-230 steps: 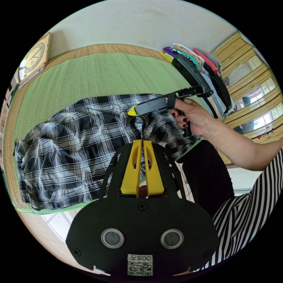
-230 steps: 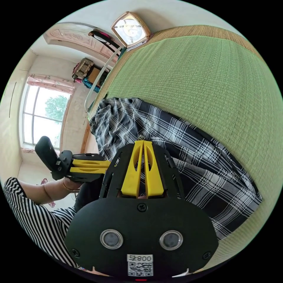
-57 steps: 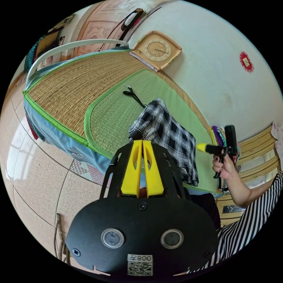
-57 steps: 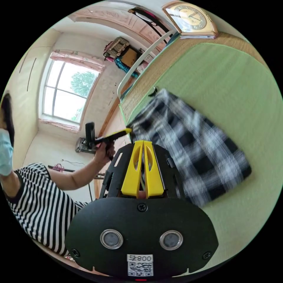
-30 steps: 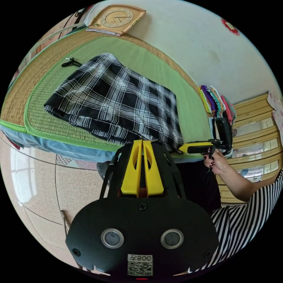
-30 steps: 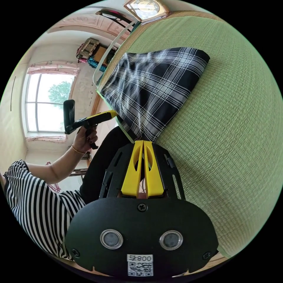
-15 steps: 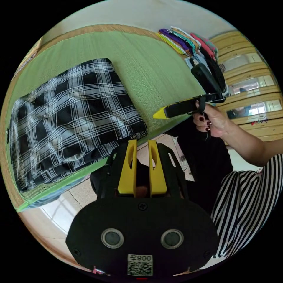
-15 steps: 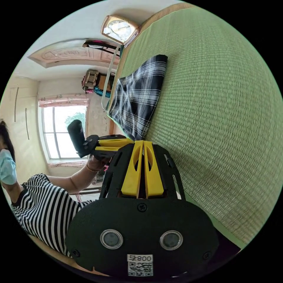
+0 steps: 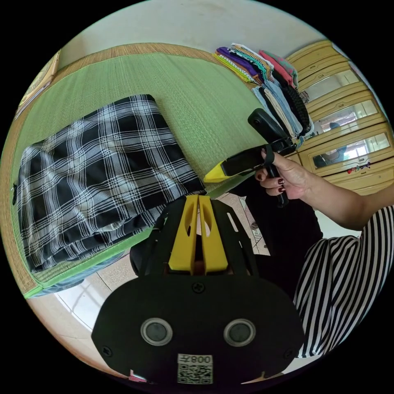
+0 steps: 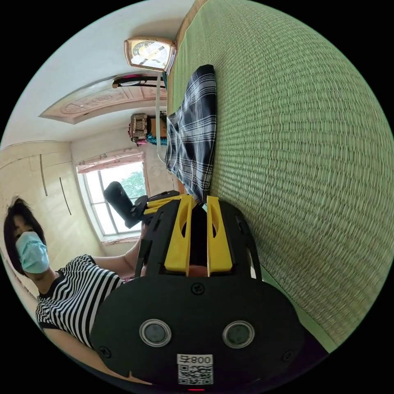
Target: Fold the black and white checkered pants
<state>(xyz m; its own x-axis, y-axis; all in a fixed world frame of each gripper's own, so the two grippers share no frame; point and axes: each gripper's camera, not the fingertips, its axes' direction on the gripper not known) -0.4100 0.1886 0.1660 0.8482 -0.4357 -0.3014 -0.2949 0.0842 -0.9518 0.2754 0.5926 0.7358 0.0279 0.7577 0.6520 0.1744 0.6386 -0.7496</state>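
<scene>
Pants (image 9: 98, 172): folded into a rough rectangle, lying flat on the green mat (image 9: 197, 90) near its front edge; in the right gripper view they (image 10: 193, 127) lie along the mat's edge, seen side-on.
Left gripper (image 9: 198, 199): yellow jaws together with nothing between them, tips just off the pants' near corner and past the mat's edge, above the tiled floor (image 9: 82, 295).
Right gripper (image 10: 196, 201): jaws apart and empty, tips close to the near end of the pants; I cannot tell whether they touch the cloth. In the left gripper view it (image 9: 213, 177) is held side-on in a hand (image 9: 287, 180), its yellow tip near the pants' corner.
Mat: woven green surface with a tan border; bare beside the pants.
Stack of clothes (image 9: 266, 78): folded, many colours, at the far end of the mat, well apart from the pants.
Clock (image 10: 151, 53): leans against the wall beyond the pants.
Person: striped top (image 9: 344, 279), dark trousers.
</scene>
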